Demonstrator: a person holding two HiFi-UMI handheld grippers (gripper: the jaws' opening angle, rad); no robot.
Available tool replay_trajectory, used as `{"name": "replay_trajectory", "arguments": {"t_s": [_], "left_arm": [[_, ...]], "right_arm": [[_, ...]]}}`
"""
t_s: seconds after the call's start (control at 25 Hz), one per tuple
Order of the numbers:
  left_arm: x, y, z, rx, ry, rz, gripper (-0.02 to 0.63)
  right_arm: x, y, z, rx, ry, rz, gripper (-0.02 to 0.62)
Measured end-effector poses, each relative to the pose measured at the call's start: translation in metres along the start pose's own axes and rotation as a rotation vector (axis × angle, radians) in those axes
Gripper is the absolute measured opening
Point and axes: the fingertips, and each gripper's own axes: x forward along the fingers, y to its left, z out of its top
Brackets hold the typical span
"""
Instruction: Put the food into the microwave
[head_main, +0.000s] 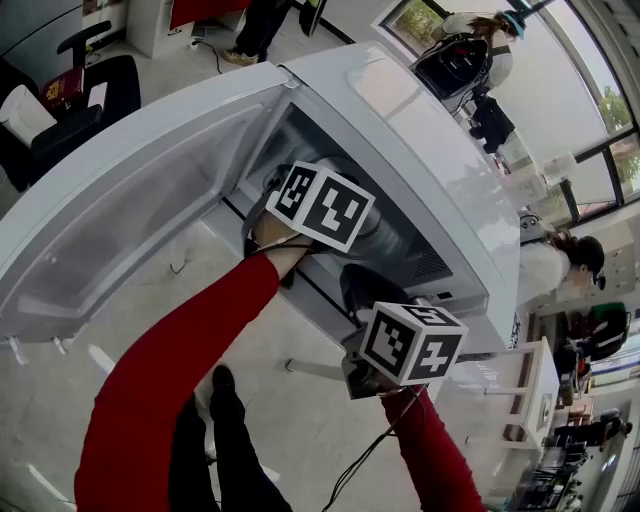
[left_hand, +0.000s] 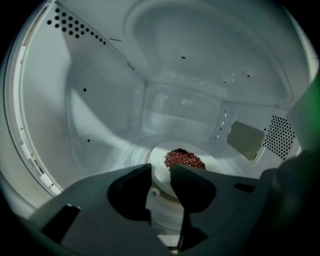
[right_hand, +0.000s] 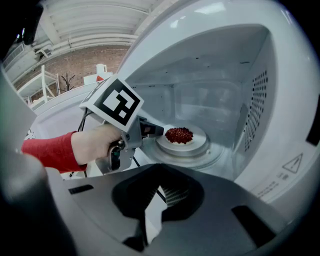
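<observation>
A heap of small red food (left_hand: 184, 158) lies on a white plate (right_hand: 196, 136) that rests on the turntable (right_hand: 202, 159) inside the open white microwave (head_main: 420, 150). My left gripper (left_hand: 161, 176) reaches into the cavity, and its jaws stand apart with the plate's near rim showing between them and no pad pressing on it. In the right gripper view the left gripper (right_hand: 151, 131) has its tips at the plate's left edge. My right gripper (right_hand: 159, 187) hangs outside the opening, its fingertips together and nothing between them.
The microwave door (head_main: 130, 200) hangs open to the left. The cavity's side walls have vent holes (left_hand: 280, 137). A cable (head_main: 375, 450) trails from the right gripper. Black chairs (head_main: 70, 110) stand far left, a white table (head_main: 520, 385) and people at the right.
</observation>
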Motion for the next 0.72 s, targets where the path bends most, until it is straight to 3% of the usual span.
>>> {"name": "replay_trajectory", "arguments": {"t_s": [0.32,0.48,0.72], "left_arm": [[-0.038,0.028,-0.003,-0.090,-0.091,-0.064,0.037],[-0.069,0.024,-0.004,-0.174,-0.116,-0.164,0.020],[-0.125,-0.009,-0.009,-0.199,-0.159,-0.324,0.009]], "right_arm": [[0.008,0.019,-0.001,0.024,-0.041,0.030,0.014],[-0.003,0.038,0.013,0.062,-0.088,0.077,0.014],[-0.040,0.065,0.033,0.075,-0.176,0.152,0.014]]}}
